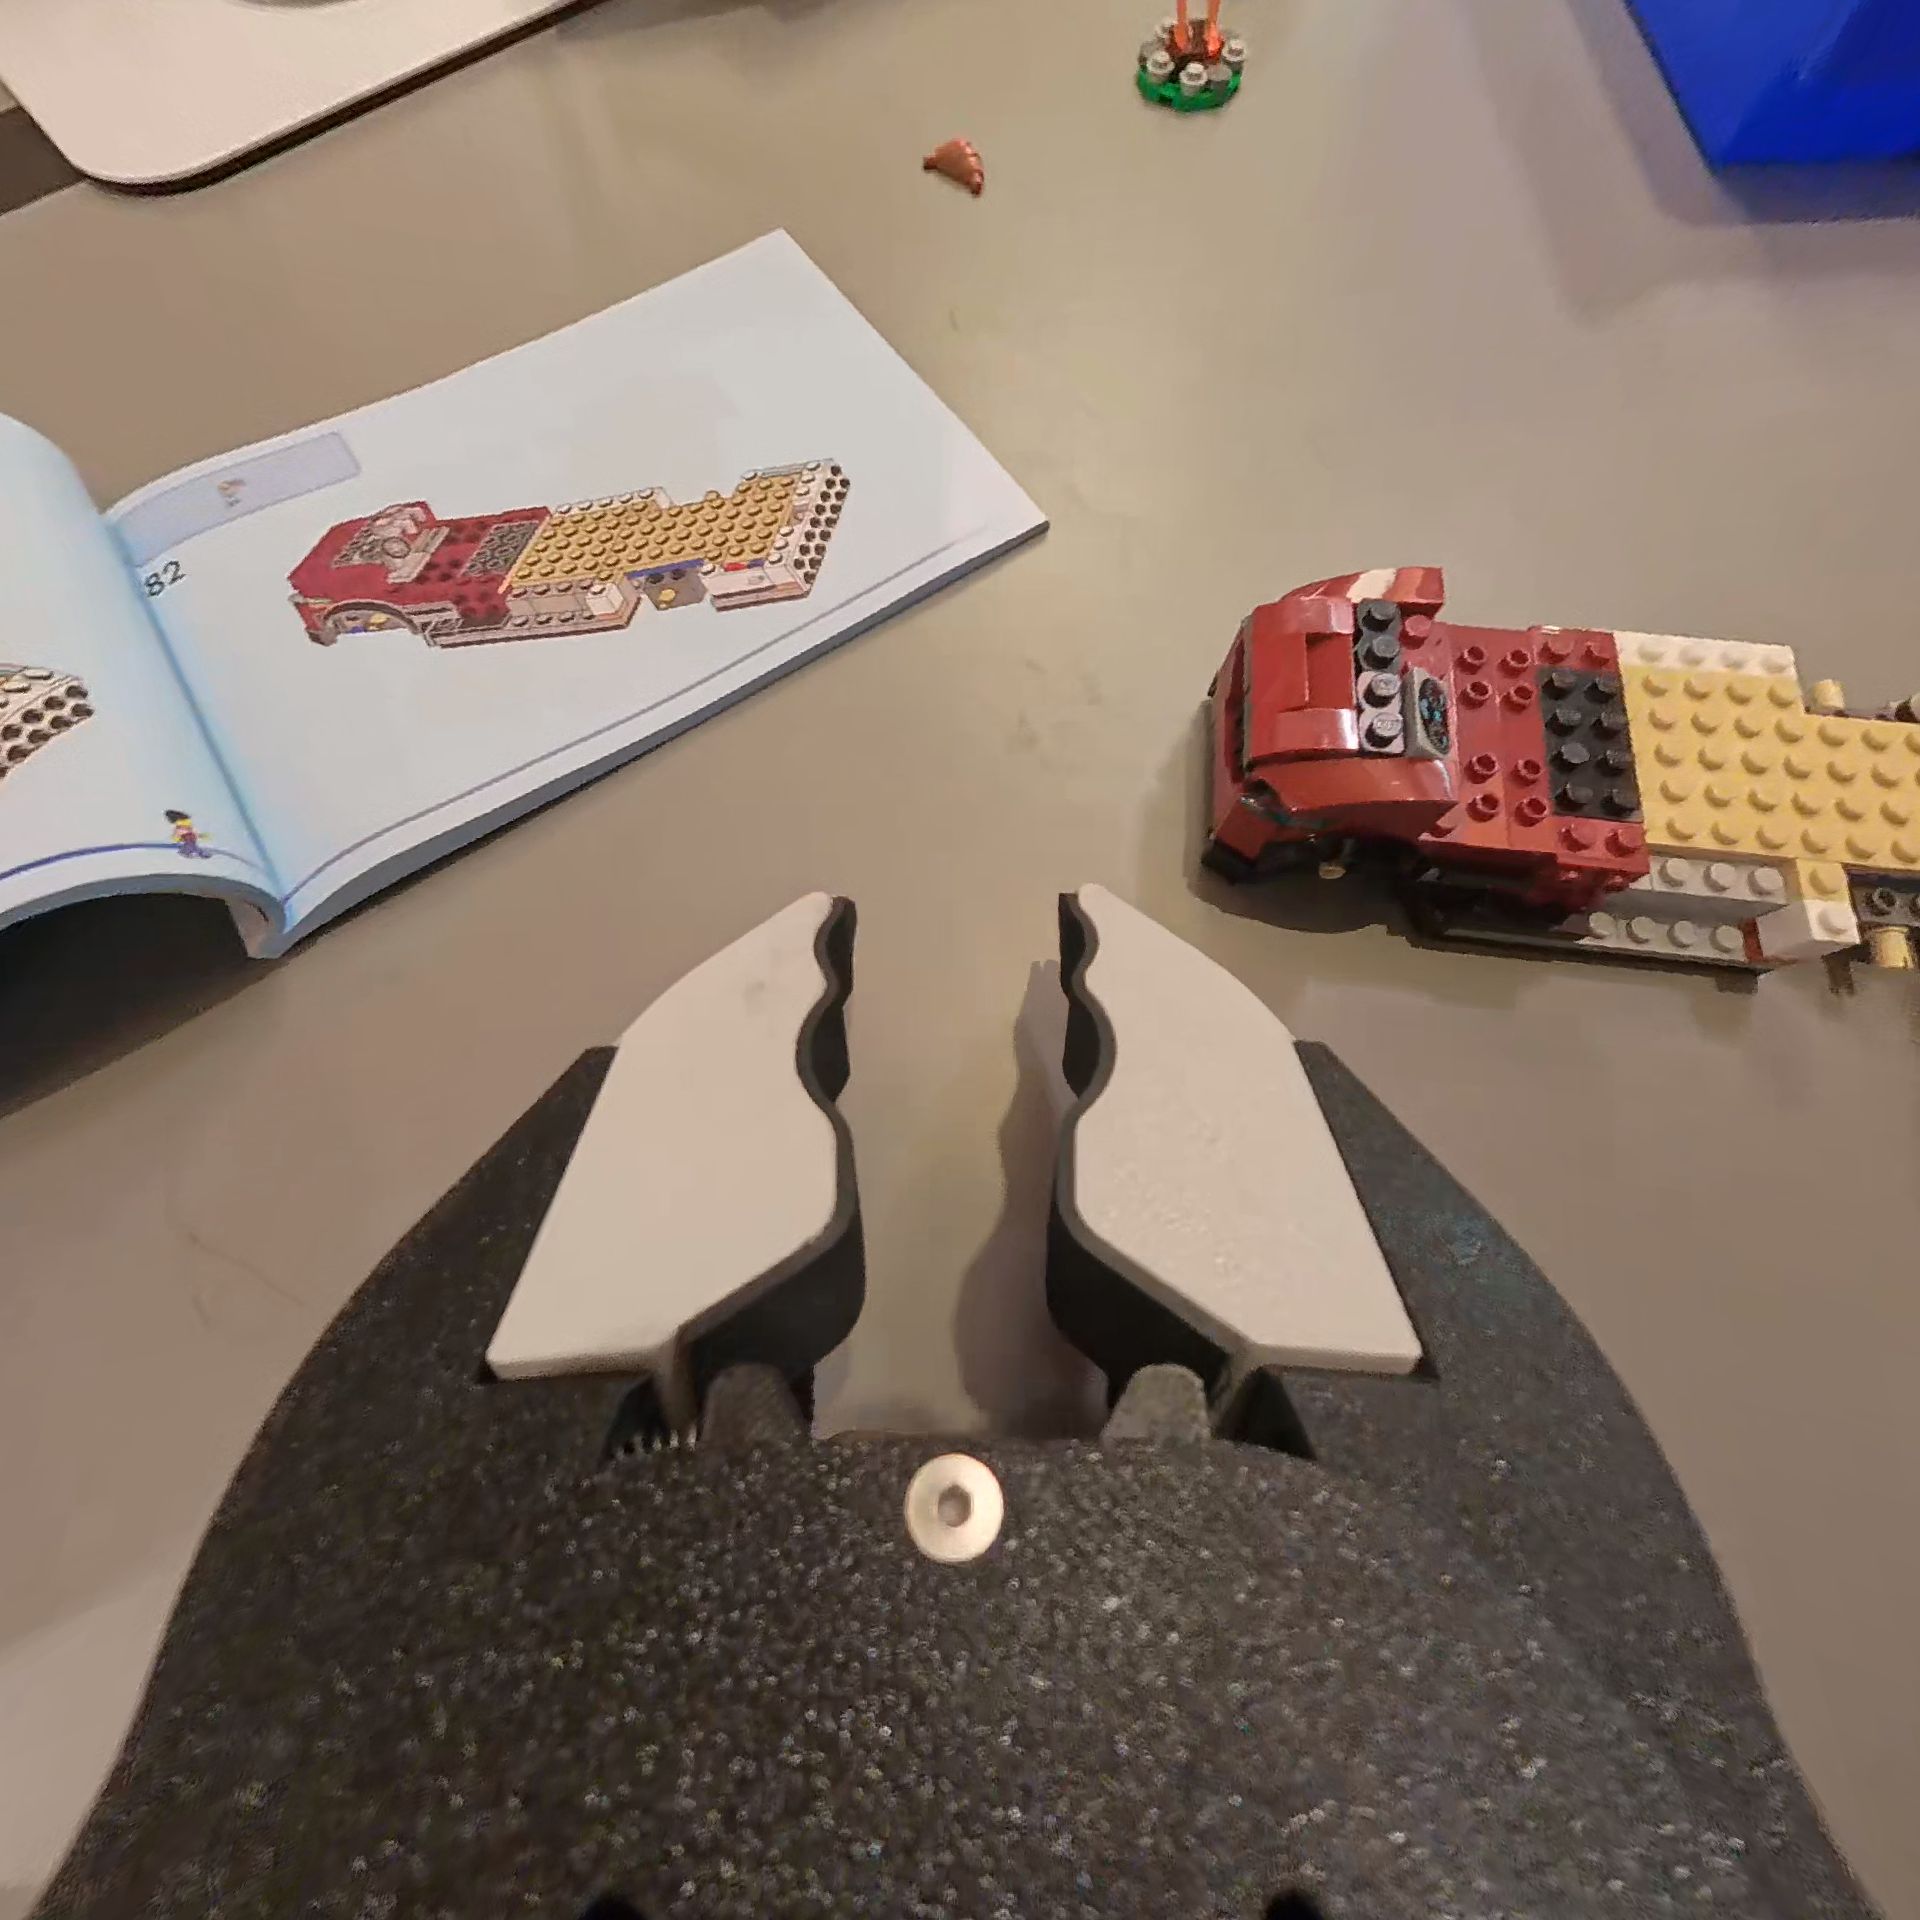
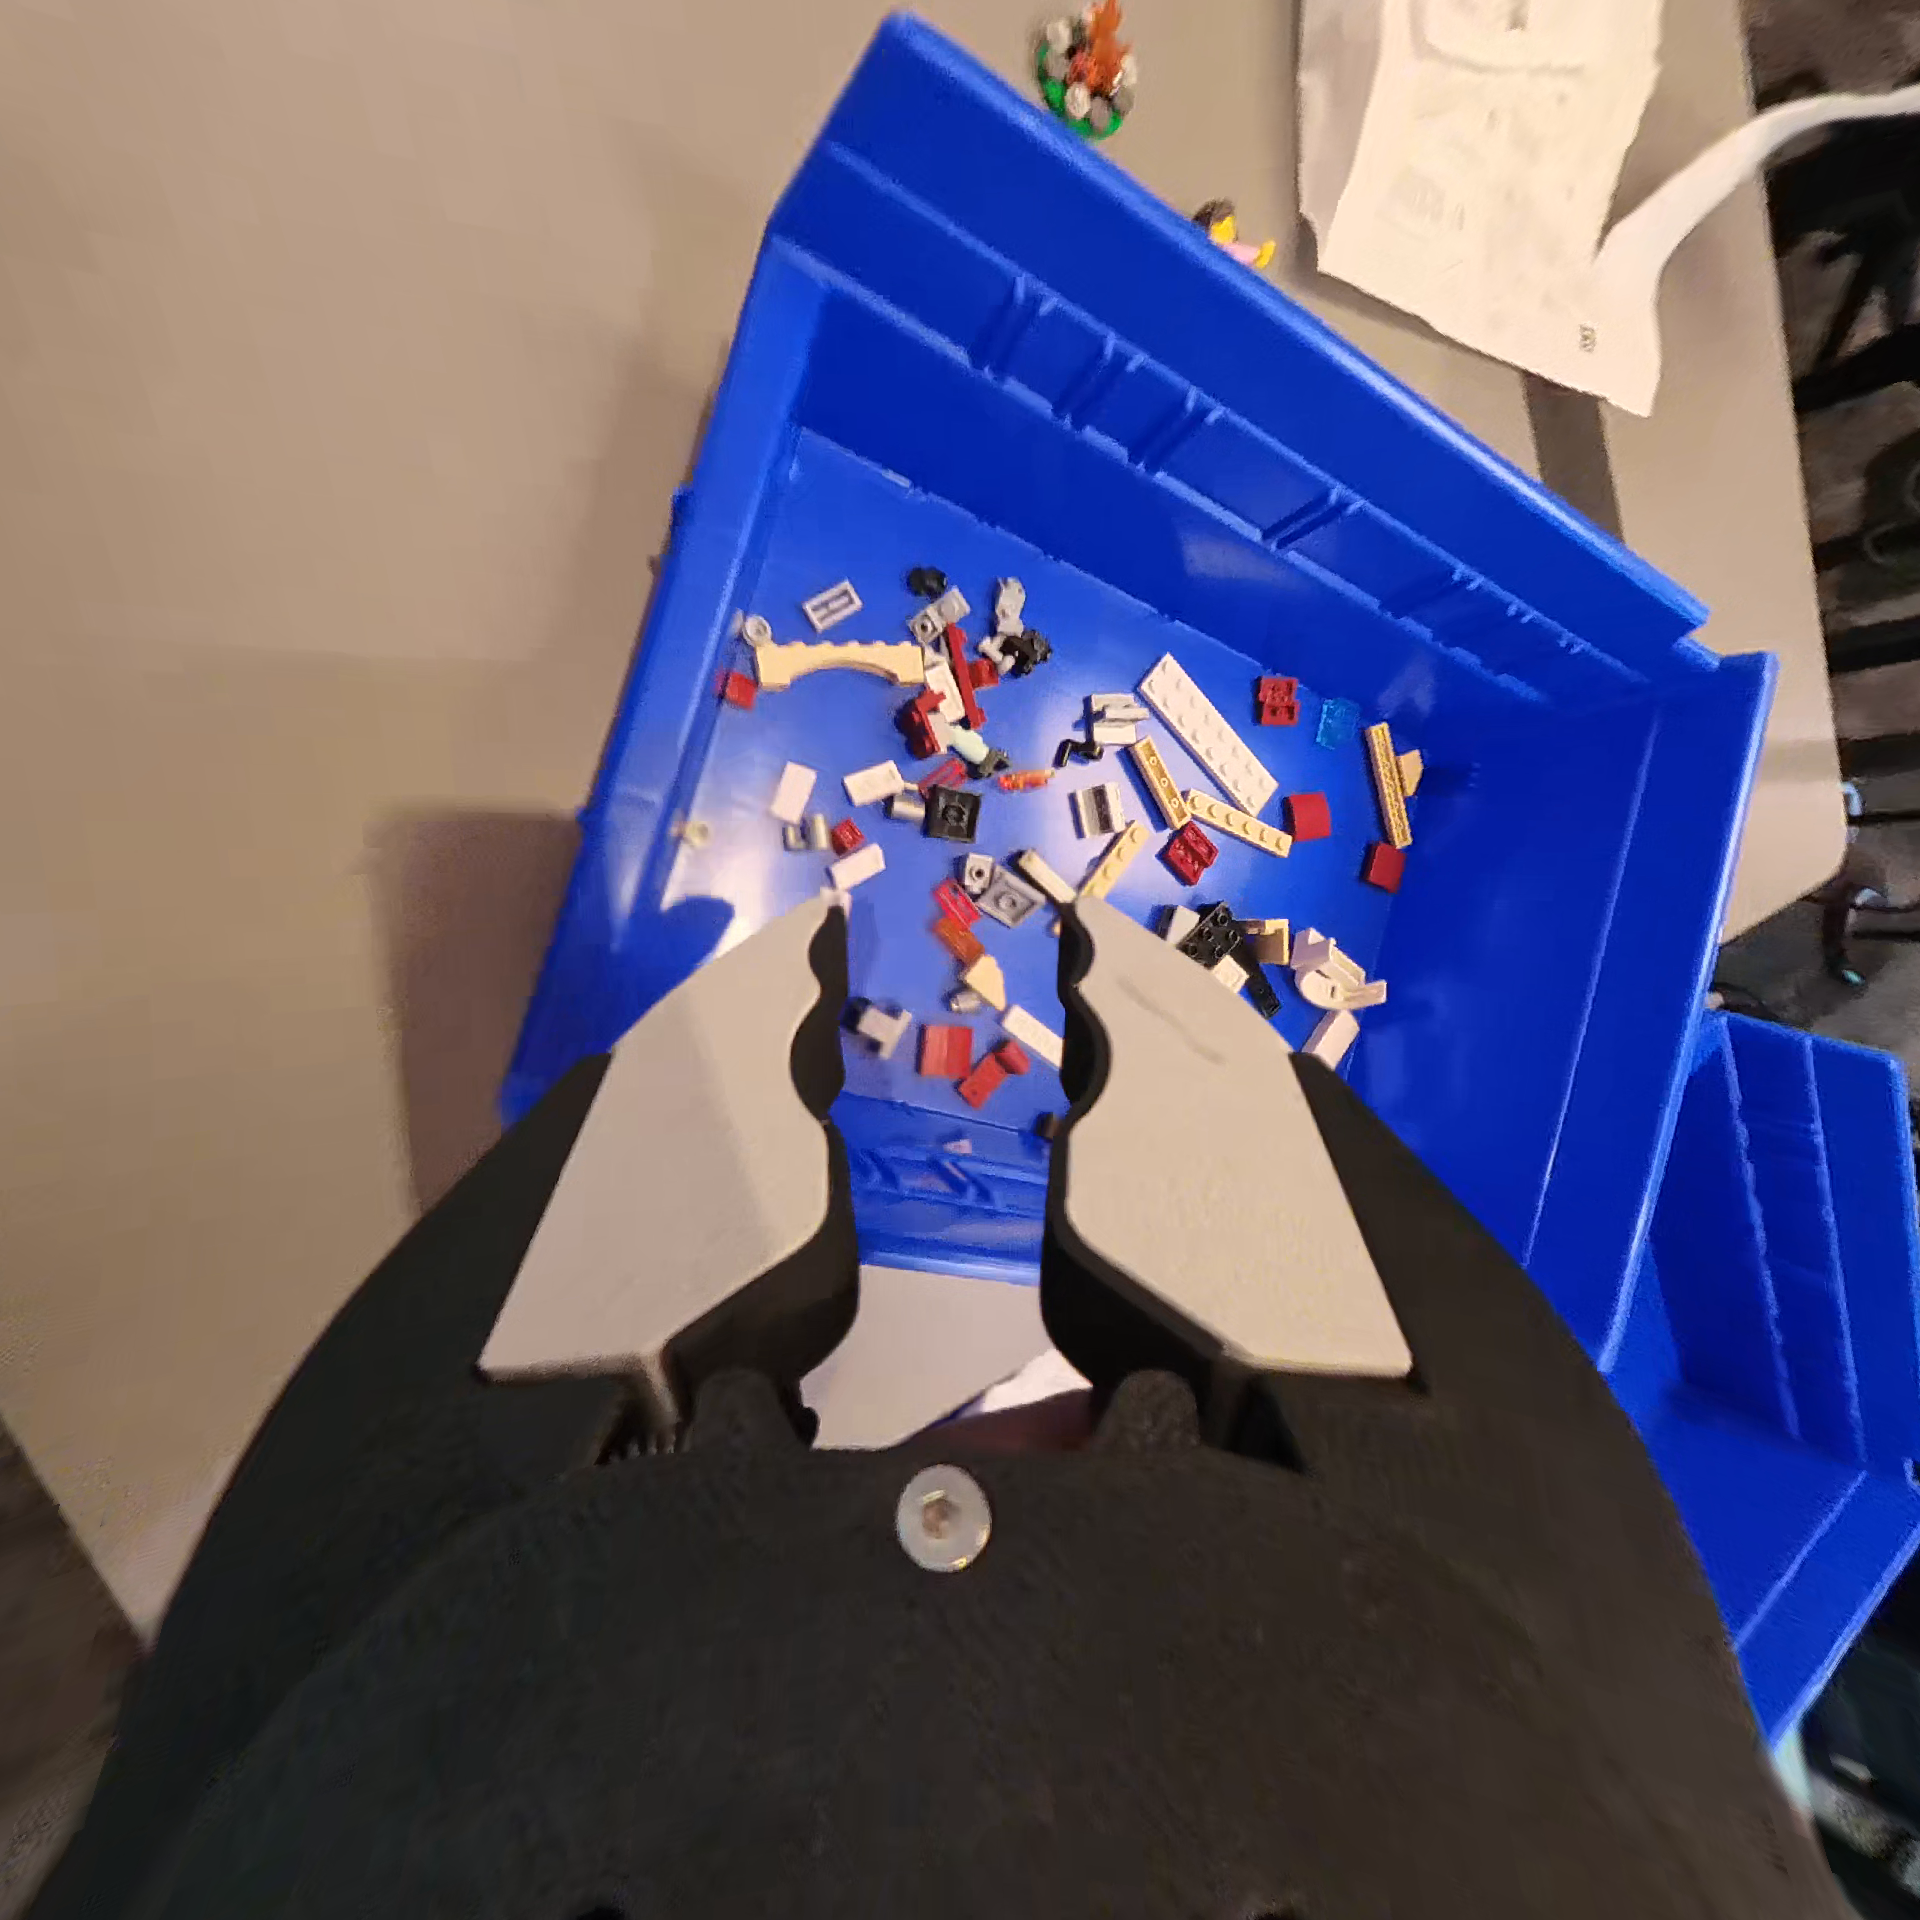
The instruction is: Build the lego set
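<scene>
The left tool (image 1: 957, 920) hangs spread and bare over a clear stretch of grey worktop (image 1: 1039, 436), with open room ahead between the instruction booklet (image 1: 582, 582) to its left and the dark red and tan brick-built vehicle (image 1: 1538, 769) to its right — that model runs off the picture's right edge. A brown cone piece (image 1: 956, 164) and a small green round build (image 1: 1190, 64) lie far ahead. The right tool (image 2: 951, 914) is spread too, gripping nothing, above the blue bin (image 2: 1195, 416) of loose bricks (image 2: 1039, 800); its walls hem in the sides. A second blue bin (image 2: 1787, 1299) is cut off at right, and the bricks look blurred — a crumpled paper sheet (image 2: 1486, 187) lies beyond
</scene>
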`<state>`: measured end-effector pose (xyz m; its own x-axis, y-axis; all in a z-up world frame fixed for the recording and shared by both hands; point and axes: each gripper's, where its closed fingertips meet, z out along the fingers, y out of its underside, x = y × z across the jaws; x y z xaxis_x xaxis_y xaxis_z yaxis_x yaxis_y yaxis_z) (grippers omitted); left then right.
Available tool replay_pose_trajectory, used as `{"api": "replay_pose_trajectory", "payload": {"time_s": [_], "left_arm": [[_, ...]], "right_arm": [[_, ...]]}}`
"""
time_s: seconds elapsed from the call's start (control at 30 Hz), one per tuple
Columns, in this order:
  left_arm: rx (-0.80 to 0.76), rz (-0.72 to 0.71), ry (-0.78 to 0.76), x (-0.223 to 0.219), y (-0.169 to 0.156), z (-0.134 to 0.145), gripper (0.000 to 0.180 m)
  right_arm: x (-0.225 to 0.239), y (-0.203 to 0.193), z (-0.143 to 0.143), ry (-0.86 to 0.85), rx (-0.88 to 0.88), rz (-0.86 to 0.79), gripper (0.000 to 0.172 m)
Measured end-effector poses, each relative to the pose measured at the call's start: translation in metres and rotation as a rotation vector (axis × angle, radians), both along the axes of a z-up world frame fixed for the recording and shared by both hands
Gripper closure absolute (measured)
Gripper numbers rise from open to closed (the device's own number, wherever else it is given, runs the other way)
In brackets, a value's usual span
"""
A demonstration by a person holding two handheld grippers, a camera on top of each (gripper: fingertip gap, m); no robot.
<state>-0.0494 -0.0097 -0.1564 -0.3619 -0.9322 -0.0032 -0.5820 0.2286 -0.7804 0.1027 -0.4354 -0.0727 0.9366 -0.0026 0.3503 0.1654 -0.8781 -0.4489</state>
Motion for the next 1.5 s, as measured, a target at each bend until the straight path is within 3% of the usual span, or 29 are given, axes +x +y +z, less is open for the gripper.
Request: {"api": "replay_pose_trajectory", "payload": {"time_s": [0.13, 0.5, 0.77, 1.03, 1.2, 1.5], "left_arm": [[-0.022, -0.034, 0.013, -0.001, -0.004, -0.001, 0.141], [-0.048, -0.071, 0.067, -0.001, -0.007, -0.006, 0.142], [-0.068, -0.129, 0.088, -0.005, -0.014, -0.007, 0.142], [-0.05, -0.161, 0.075, 0.001, -0.02, -0.007, 0.142], [-0.047, -0.173, 0.1, 0.0, -0.021, -0.01, 0.142], [-0.043, -0.171, 0.096, 0.0, -0.021, -0.01, 0.142]], "right_arm": [[0.014, -0.009, -0.015, 0.059, -0.127, 0.073, 0.135], [0.025, -0.004, -0.031, 0.133, -0.267, 0.167, 0.141], [0.02, 0.007, -0.031, 0.167, -0.24, 0.246, 0.143], [0.035, 0.0, -0.029, 0.094, -0.202, 0.167, 0.143], [0.021, 0.007, -0.035, 0.051, -0.241, 0.208, 0.146], [-0.027, 0.028, -0.07, 0.07, -0.471, 0.365, 0.152]]}}
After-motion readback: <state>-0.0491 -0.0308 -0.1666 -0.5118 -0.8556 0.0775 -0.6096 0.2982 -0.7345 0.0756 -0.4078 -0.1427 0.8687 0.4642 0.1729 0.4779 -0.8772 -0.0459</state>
